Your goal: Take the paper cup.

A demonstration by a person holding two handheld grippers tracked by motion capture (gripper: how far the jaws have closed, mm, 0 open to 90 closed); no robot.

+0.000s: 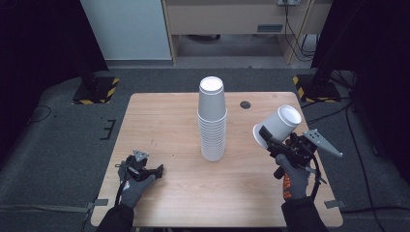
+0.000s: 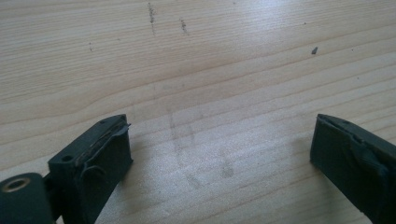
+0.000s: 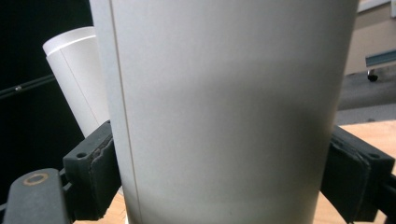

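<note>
Right gripper (image 1: 267, 138) clamped a white paper cup (image 1: 280, 123), tilted above the table's (image 1: 159, 121) right side | left gripper (image 1: 157, 170) spread wide, low over wood | cup stack (image 1: 212, 121) stood mid-table.

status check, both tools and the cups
Left tool open, low over the table, holding nothing. Right tool shut on a white cup, lifted and tilted. Cup stack upright mid-table, nothing between.

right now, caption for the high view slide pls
Right tool grips a tilted white paper cup beside the cup stack; left tool rests open.
</note>
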